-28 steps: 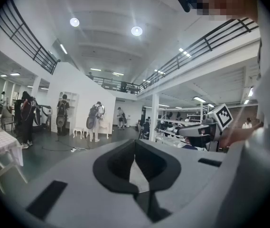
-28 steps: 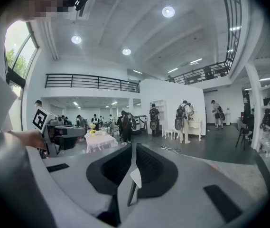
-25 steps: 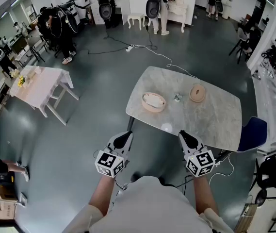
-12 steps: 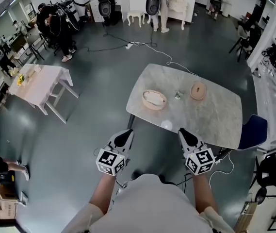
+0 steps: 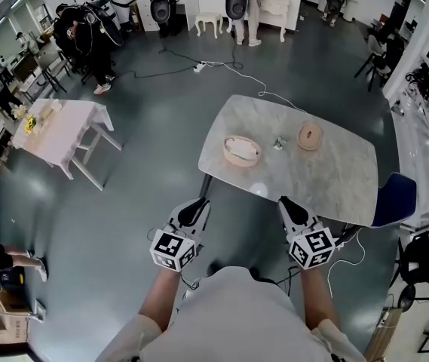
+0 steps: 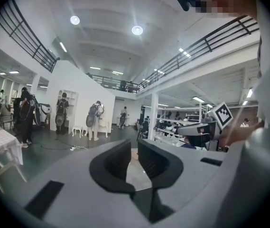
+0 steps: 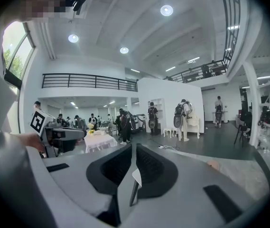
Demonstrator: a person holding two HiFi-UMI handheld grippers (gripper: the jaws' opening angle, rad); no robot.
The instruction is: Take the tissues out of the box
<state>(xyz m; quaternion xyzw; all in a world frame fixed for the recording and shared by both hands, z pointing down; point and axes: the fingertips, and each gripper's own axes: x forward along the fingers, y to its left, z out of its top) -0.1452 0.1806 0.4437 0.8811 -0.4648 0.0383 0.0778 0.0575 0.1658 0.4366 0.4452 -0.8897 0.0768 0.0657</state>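
In the head view a beige oval tissue box (image 5: 241, 151) lies on the grey marble table (image 5: 335, 179), with something white showing in its top. A round wooden lid or dish (image 5: 309, 136) and a small pale object (image 5: 279, 143) lie to its right. Both grippers are held close to my body, short of the table's near edge. My left gripper (image 5: 197, 207) (image 6: 135, 148) has its jaws opening, a narrow gap with nothing in it. The jaws of my right gripper (image 5: 289, 205) (image 7: 133, 151) stand together and empty.
A blue chair (image 5: 395, 199) stands at the table's right end. A white table (image 5: 57, 124) stands to the left on the grey floor. A cable (image 5: 233, 72) runs across the floor behind the marble table. Several people stand at the back of the hall.
The marble table sits slightly higher and to the right in the head view. Both grippers keep nearly the same place in front of my body.
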